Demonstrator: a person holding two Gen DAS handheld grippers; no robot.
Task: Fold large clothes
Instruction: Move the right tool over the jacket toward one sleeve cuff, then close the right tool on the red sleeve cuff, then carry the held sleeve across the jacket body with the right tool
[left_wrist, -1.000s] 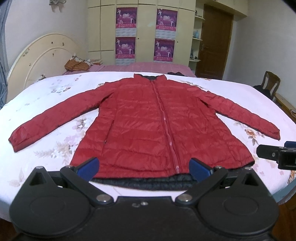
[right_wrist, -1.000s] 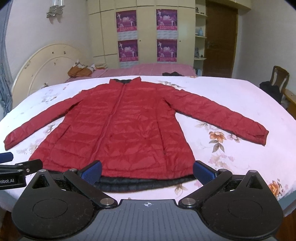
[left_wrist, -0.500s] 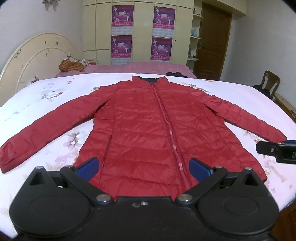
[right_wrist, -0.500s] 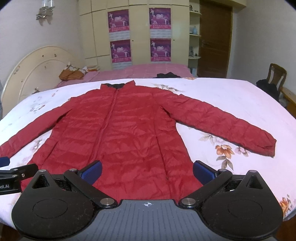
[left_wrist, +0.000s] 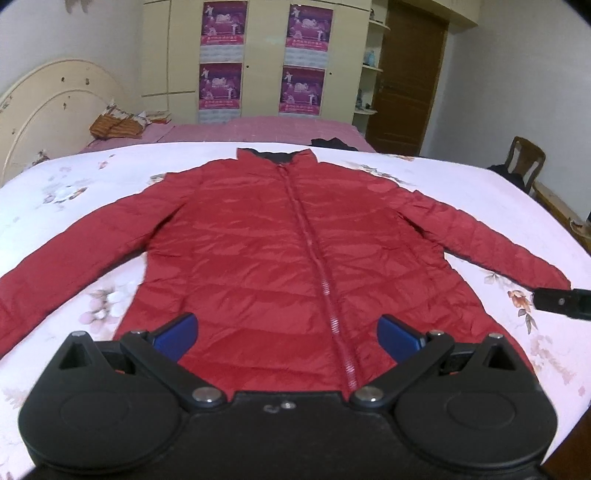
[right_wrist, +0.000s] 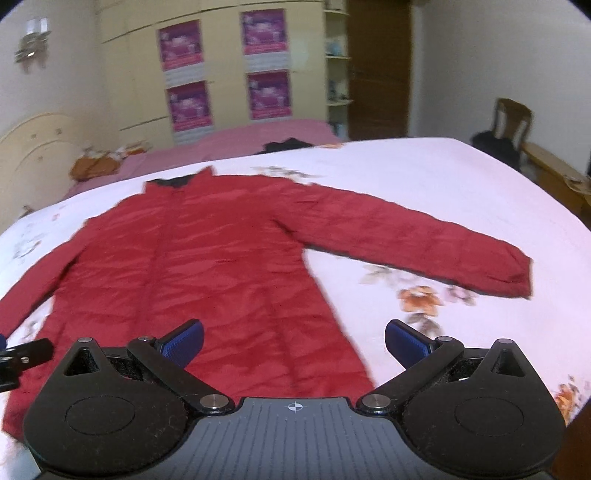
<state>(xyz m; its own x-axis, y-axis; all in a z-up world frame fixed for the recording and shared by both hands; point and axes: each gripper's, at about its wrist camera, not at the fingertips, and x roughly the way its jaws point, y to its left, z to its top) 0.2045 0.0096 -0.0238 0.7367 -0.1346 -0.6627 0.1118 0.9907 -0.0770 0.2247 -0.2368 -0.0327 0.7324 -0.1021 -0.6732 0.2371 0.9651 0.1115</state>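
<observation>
jacket (left_wrist: 291, 258) flat, zipped, sleeves spread, hem at bed (left_wrist: 74, 173) near edge | left gripper (left_wrist: 286, 334) jaws apart, empty | right gripper (right_wrist: 293, 341) jaws apart, empty, likely lining up a first grab

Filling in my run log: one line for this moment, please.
left gripper: open, empty | right gripper: open, empty | red jacket: flat, unfolded, zipped, on floral bedsheet
</observation>
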